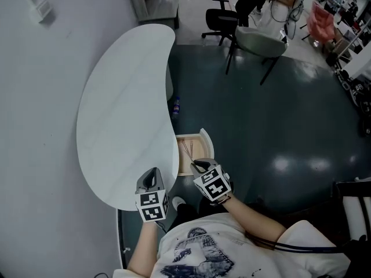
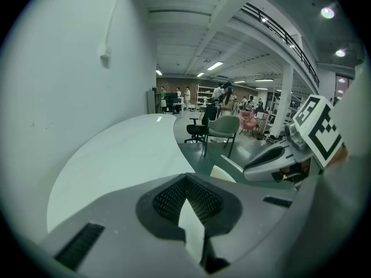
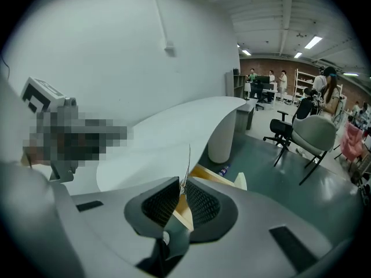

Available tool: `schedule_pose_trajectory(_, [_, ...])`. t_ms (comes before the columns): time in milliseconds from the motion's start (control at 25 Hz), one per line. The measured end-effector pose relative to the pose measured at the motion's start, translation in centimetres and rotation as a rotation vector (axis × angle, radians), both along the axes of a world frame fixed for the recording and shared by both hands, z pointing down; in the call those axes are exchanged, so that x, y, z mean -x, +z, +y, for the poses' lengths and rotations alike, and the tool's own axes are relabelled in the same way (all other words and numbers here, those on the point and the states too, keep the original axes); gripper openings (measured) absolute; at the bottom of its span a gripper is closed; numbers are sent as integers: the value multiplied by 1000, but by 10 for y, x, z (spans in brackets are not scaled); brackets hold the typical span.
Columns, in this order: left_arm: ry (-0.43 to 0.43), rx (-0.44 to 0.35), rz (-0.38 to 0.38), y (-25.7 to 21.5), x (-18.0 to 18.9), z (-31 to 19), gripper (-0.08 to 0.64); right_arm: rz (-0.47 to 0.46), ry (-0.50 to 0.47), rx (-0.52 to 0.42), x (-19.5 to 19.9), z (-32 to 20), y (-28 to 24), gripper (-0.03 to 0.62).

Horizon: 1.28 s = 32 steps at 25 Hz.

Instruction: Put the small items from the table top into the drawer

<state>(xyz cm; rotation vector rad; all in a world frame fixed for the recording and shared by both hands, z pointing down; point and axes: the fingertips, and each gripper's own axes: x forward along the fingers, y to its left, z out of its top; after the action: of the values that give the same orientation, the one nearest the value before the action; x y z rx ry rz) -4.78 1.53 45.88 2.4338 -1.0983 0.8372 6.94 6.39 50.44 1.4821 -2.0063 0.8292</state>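
The white curved table [image 1: 124,109] shows no small items on its top. Its wooden drawer [image 1: 207,141] stands pulled open at the near right edge, with thin sticks lying inside. My right gripper [image 1: 197,164] hovers over the drawer's near end. In the right gripper view it [image 3: 181,185] is shut on a thin metal pin [image 3: 188,162] that sticks straight up between the pads, with the drawer's wood [image 3: 204,175] just beyond. My left gripper [image 1: 152,174] is over the table's near end. Its fingertips meet [image 2: 185,178] and nothing is between them.
A grey wall runs along the table's left side. On the dark floor stand a grey chair [image 1: 258,42] and a black office chair [image 1: 223,16]; a small bottle [image 1: 175,106] lies by the table's white pedestal [image 3: 223,138]. People work at desks far off.
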Motion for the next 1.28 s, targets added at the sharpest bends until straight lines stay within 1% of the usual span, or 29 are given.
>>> schedule_pose_trajectory(200, [-19,0,-11,3,-32,1,35,-18,-20,27,-31,1,10,55])
schedule_pose_trajectory(320, [-31,1,-21,5,-43,2,35,-17,-51,33,-40,3,11,55])
schedule_pose_trajectory(400, [-40,-4,-19,5,-49,3,35,-20,-56,41,-47,7,12,55])
schedule_pose_trajectory(560, [-39,-6,-22,8,-60,3,35,-36,-27,22,-59,8,16,55])
schedule_pose_trajectory(640, [-27,-6,-26,11,-63,3,35,-48,-2,29,-61,10,22,55])
schedule_pose_trajectory(800, [14,0,-39,18,-67,-3,35,-74,54,51,-61,9,34,55])
schedule_pose_trajectory(960, [77,17,-51,34,-73,-17,35,-82,112,75,-59,0,50,55])
schedule_pose_trajectory(1120, [161,42,-60,48,-76,-40,35,-104,208,123,-54,-12,70,55])
schedule_pose_trajectory(1280, [235,60,-65,62,-81,-56,35,-127,294,151,-52,-23,89,55])
